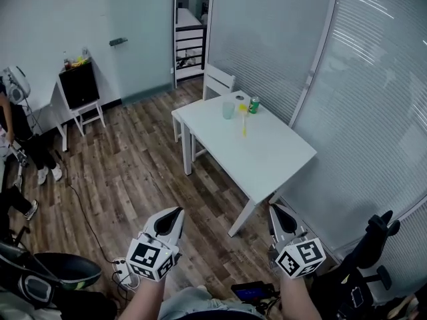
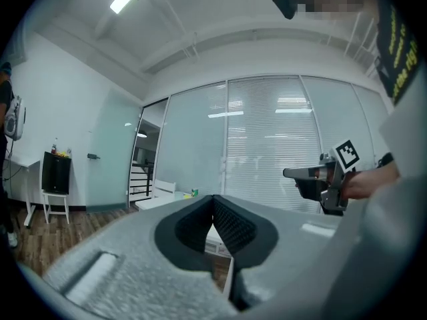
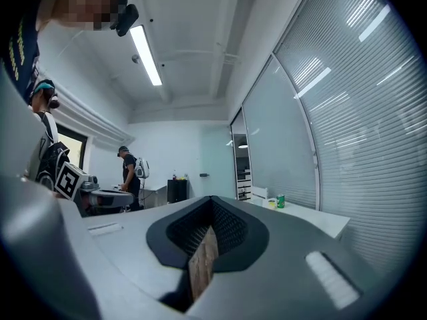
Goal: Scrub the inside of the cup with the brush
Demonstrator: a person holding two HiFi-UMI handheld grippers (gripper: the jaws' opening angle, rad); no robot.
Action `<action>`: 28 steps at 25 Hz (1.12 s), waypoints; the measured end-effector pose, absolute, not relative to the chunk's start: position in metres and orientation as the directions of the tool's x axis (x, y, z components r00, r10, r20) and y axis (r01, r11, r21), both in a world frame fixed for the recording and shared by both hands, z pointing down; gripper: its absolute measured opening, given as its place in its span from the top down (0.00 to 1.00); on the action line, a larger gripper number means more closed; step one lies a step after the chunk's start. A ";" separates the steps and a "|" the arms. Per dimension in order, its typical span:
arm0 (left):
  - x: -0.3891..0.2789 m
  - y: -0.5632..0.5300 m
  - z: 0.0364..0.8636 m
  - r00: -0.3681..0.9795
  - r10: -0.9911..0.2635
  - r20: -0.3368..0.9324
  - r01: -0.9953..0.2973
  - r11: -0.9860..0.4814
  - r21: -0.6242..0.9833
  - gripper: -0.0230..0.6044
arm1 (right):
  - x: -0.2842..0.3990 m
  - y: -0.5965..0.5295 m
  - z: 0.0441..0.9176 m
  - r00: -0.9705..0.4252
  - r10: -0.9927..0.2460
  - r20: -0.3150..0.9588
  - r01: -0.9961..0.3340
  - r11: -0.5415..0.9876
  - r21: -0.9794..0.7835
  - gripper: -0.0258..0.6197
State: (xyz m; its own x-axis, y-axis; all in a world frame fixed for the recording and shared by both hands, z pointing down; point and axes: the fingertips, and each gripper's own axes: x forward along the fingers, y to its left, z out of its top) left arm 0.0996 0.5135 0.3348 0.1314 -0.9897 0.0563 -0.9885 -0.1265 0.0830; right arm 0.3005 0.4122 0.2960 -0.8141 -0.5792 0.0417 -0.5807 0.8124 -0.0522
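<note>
– Holding both grippers low over the wood floor (image 1: pixel 133 172), aren't we, well short of the worktop (image 1: pixel 267 159)?
– We are. The left gripper (image 1: pixel 175 215) is at the near left and the right gripper (image 1: pixel 276 212) at the near right, each pointing towards the far side of the room.
– And the jaws?
– In the left gripper view we see that gripper's jaws pressed together, pad against pad. In the right gripper view the other pair is pressed together the same way.
– Where do we find the cup?
– The cup (image 1: pixel 229 110) stands upright near the far end of the worktop, well apart from both grippers. The yellow brush (image 1: pixel 243 121) lies just right of it, and we cannot tell whether they touch. A green can (image 1: pixel 254 105) stands just right of the brush.
– What else do we see?
– A white chair (image 1: pixel 218 82) at the worktop's far end, a black cabinet (image 1: pixel 79 84) by the far left wall, and a person (image 1: pixel 27 139) at the left edge.
</note>
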 end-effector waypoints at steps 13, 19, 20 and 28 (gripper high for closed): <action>0.067 0.487 0.364 0.108 -0.990 0.090 -0.989 -0.098 0.109 0.96 | 0.275 0.380 0.316 -0.810 -0.582 0.066 -0.586 0.806 -0.082 0.95; 0.063 0.476 0.370 0.107 -0.989 0.104 -0.989 -0.094 0.118 0.96 | 0.265 0.368 0.320 -0.821 -0.567 0.071 -0.571 0.816 -0.087 0.95; 0.062 0.473 0.370 0.105 -0.989 0.105 -0.989 -0.092 0.117 0.96 | 0.264 0.364 0.321 -0.823 -0.564 0.069 -0.568 0.818 -0.090 0.95; 0.050 0.440 0.376 0.083 -0.990 0.113 -0.991 -0.071 0.110 0.96 | 0.243 0.324 0.331 -0.842 -0.536 0.059 -0.539 0.835 -0.109 0.95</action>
